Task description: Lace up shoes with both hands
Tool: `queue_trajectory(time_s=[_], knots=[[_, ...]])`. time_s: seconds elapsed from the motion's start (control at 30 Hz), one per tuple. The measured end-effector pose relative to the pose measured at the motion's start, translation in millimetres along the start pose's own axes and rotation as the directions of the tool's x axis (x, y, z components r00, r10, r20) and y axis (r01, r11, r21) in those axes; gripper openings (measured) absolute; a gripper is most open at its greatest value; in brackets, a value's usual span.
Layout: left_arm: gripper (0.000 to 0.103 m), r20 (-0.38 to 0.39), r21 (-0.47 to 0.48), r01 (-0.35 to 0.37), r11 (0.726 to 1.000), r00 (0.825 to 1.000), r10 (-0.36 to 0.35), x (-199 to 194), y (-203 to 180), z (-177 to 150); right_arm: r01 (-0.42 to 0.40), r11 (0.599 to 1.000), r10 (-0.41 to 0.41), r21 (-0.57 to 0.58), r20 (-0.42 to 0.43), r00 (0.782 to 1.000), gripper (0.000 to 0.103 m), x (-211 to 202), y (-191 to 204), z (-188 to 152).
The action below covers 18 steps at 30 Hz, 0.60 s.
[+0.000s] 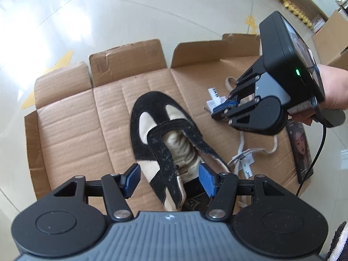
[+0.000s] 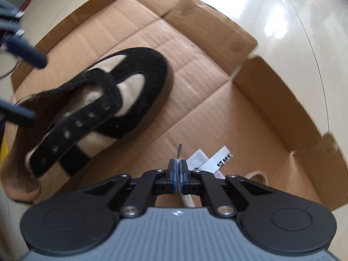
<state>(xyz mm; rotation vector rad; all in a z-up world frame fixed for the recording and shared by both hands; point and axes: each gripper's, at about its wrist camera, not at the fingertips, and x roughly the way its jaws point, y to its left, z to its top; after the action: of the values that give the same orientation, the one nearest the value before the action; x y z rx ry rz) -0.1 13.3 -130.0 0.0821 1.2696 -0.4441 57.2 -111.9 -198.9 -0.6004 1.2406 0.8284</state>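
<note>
Flattened cardboard point(image 1: 71, 119) carries shoe point(image 1: 156, 117), tags point(image 1: 214, 100), phone point(image 1: 301, 150).

You see a flattened cardboard box point(image 1: 71, 117) spread on the glossy floor point(image 1: 87, 10), a phone point(image 1: 301, 150) at its edge, more boxes point(image 1: 335, 32) beyond.

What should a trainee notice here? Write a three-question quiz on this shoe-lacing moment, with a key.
1. True or false: the right gripper is shut on the lace.
2. What does the shoe rest on? A) cardboard B) a towel C) a tray
3. Fill in: the left gripper is ____, its fingers on either side of the back part of the shoe.

Key: 1 true; 2 A; 3 open
</note>
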Motion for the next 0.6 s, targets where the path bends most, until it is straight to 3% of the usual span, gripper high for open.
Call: queue_trajectory(time_s=[0.2, 0.3, 0.4, 0.5, 0.53, 0.6], knots=[[0.06, 0.035, -0.01, 0.1, 0.995, 0.994, -0.1, 0.6, -0.4, 2.7, -0.08, 0.972, 0.095, -0.22, 0.06, 0.994, 0.003, -35.9, 23.0, 20.4], [0.06, 0.03, -0.033, 0.146, 0.989, 0.989, -0.145, 5.4, 0.4, 3.2, -0.083, 0.941, 0.099, -0.327, 0.031, 0.995, 0.003, -42.0, 37.7, 28.4], [0.06, 0.05, -0.059, 0.165, 0.985, 0.986, -0.162, 4.6, 4.0, 3.8, -0.075, 0.928, 0.092, -0.366, 0.029, 0.995, 0.003, -45.3, 42.5, 32.6], [0.057, 0.087, -0.092, 0.187, 0.978, 0.98, -0.18, 0.7, 13.6, 7.0, -0.084, 0.921, 0.123, -0.382, 0.079, 0.989, 0.003, -54.5, 43.3, 28.3], [0.053, 0.098, -0.114, 0.202, 0.973, 0.977, -0.191, 0.6, 19.0, 8.5, -0.083, 0.917, 0.13, -0.389, 0.096, 0.987, 0.003, -58.4, 45.5, 24.9], [0.03, 0.112, -0.192, 0.244, 0.951, 0.968, -0.226, 4.1, 33.8, 12.2, -0.07, 0.909, 0.127, -0.412, 0.113, 0.985, 0.003, -61.8, 50.9, 18.2]])
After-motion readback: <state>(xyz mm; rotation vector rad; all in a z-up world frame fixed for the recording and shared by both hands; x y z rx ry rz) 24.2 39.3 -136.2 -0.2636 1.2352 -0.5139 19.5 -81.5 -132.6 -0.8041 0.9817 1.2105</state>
